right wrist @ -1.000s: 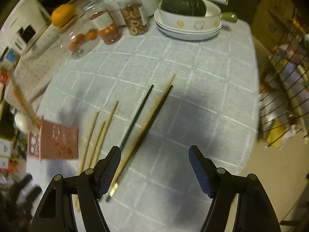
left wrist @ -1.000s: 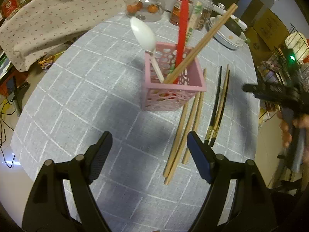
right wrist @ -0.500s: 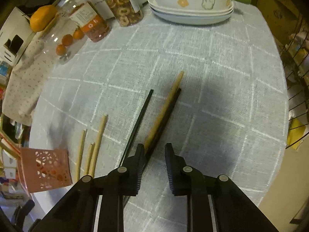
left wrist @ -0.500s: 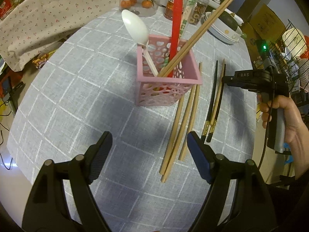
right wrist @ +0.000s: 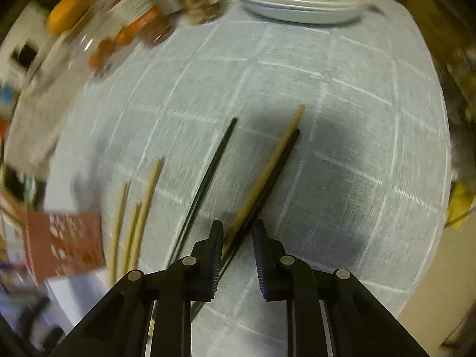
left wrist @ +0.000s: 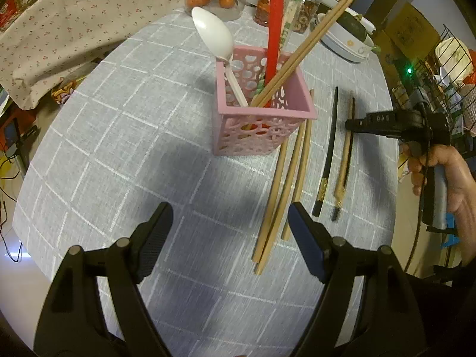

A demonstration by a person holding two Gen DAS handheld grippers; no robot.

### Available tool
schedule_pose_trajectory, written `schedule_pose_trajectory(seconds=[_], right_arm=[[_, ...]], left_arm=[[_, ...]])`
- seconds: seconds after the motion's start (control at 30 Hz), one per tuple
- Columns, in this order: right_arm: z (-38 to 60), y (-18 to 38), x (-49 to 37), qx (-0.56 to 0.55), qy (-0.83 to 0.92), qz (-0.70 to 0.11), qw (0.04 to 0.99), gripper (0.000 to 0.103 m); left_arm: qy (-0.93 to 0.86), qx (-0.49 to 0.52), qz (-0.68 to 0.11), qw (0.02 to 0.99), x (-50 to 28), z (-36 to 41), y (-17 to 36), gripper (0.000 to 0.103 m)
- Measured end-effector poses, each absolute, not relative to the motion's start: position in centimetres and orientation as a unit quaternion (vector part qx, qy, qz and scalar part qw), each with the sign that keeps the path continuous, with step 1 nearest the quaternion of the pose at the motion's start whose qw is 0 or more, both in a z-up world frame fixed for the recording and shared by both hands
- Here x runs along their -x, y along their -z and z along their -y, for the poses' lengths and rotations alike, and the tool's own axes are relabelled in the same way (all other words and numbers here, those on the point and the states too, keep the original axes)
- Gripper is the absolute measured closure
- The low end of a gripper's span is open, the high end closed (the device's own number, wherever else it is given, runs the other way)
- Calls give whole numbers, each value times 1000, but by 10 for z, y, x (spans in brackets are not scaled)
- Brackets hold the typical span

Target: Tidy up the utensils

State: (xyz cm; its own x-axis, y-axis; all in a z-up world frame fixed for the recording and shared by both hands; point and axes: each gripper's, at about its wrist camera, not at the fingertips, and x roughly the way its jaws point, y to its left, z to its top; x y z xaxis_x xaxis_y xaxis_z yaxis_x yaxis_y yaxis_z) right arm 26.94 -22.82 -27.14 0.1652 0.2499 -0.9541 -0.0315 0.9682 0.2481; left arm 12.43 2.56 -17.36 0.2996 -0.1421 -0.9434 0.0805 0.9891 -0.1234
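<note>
left wrist: perforated square pink basket [left wrist: 261, 125]

In the left wrist view, bare grey cloth is spreading across the worktop [left wrist: 113, 136] from the lower left of the frame up to the pink holder [left wrist: 261, 125] at upper centre, leaving a wide lane between the left tongs [left wrist: 229, 232] and that holder. Loose wooden chopsticks [left wrist: 285, 190] are lying right of centre, with dark chopsticks [left wrist: 330, 151] beyond them. Jars [left wrist: 267, 3] and stacked dishes [left wrist: 345, 41] are crowding the top edge, and the right tongs [left wrist: 351, 125] are reaching in from the right.
</note>
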Motion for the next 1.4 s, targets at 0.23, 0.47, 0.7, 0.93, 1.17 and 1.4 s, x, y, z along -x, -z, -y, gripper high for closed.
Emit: schedule_pose_trajectory(seconds=[0.23,0.47,0.7,0.93,1.17,1.4], right_arm=[[184,273,-235,-29,-208,-678,705,87],[198,255,-229,-55,-203,-675,707,86],[205,261,-238,-69,-190,-678,706,86],[194,266,-231,2,-149,-678,720,88],[193,253,-239,-42,-160,-672,722,88],[184,255,-244,-25,-158,-676,719,88]], left_arm=[[76,20,-589,805,-124,-19,174,23],[84,6,-591,802,-120,-6,176,23],[83,9,-594,800,-120,-1,180,23],[89,3,-596,798,-120,5,182,23],[94,-4,-594,799,-117,10,182,23],[94,-5,-595,798,-117,9,183,23]])
